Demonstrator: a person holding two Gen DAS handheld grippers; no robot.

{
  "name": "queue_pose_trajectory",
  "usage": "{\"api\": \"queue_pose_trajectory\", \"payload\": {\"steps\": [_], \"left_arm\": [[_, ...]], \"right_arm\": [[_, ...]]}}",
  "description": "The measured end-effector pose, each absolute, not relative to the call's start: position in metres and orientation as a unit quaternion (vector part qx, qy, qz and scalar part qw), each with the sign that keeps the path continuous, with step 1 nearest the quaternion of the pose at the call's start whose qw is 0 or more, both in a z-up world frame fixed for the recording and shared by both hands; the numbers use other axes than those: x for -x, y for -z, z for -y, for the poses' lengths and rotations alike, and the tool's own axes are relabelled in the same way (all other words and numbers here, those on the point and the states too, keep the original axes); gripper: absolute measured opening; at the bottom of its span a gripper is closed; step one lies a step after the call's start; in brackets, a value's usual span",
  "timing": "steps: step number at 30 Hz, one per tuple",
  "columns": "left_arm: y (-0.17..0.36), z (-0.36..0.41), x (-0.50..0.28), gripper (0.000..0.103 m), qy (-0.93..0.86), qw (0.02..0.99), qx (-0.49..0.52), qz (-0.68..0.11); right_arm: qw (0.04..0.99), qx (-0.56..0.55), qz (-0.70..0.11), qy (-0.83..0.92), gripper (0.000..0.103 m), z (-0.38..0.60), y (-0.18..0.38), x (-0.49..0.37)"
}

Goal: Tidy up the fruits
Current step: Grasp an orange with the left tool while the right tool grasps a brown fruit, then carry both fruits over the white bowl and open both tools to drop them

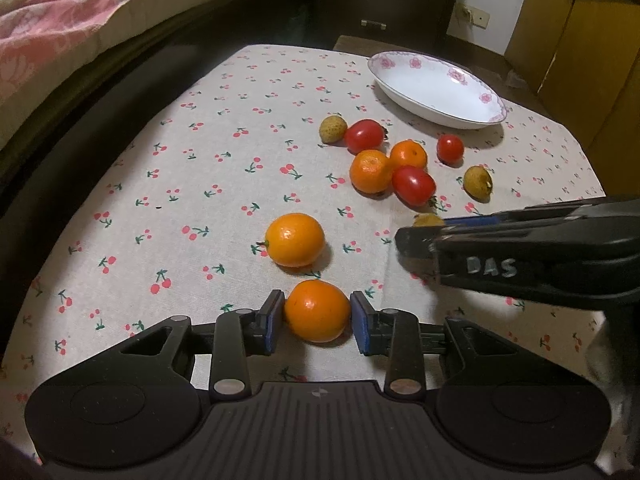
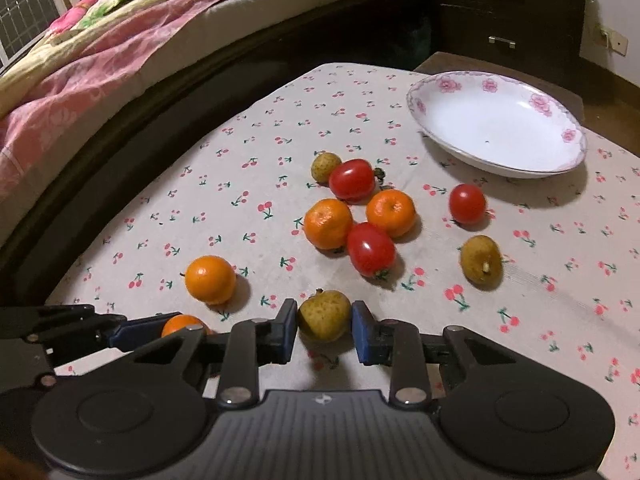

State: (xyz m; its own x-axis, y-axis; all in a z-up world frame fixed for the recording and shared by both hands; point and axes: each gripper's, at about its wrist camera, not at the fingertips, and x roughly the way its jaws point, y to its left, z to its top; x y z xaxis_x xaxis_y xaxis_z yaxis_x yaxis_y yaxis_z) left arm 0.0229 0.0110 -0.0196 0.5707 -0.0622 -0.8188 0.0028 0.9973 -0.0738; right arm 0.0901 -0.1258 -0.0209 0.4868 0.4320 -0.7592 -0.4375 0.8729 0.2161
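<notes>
A table covered by a cherry-print cloth point(image 1: 200, 160) stands beside a bed point(image 2: 100, 52). At the lower centre of the left wrist view, an orange point(image 1: 317, 311) is clamped between the blue pads of the left gripper point(image 1: 317, 316). At the lower centre of the right wrist view, a yellow-green fruit point(image 2: 324, 315) is gripped by the narrowly set jaws of the right gripper point(image 2: 324, 330). Further fruits are scattered mid-frame, and a flowered white dish point(image 2: 496, 124) is seen at the upper right.
</notes>
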Motion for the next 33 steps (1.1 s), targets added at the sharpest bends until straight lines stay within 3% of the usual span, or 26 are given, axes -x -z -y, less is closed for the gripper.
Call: {"api": "queue_pose_trajectory", "payload": {"steps": [13,33], "left_arm": [[-0.021,0.008,-0.038,0.043,0.041,0.896,0.038,-0.439],[-0.02,0.063,-0.207,0.043,0.087,0.91,0.024,-0.404]], "right_arm": [[0.893,-0.035,-0.394,-0.216,0.036,0.186,-0.029,-0.075],[0.913,-0.045,-0.373,-0.16,0.036,0.225,-0.019,-0.219]]}}
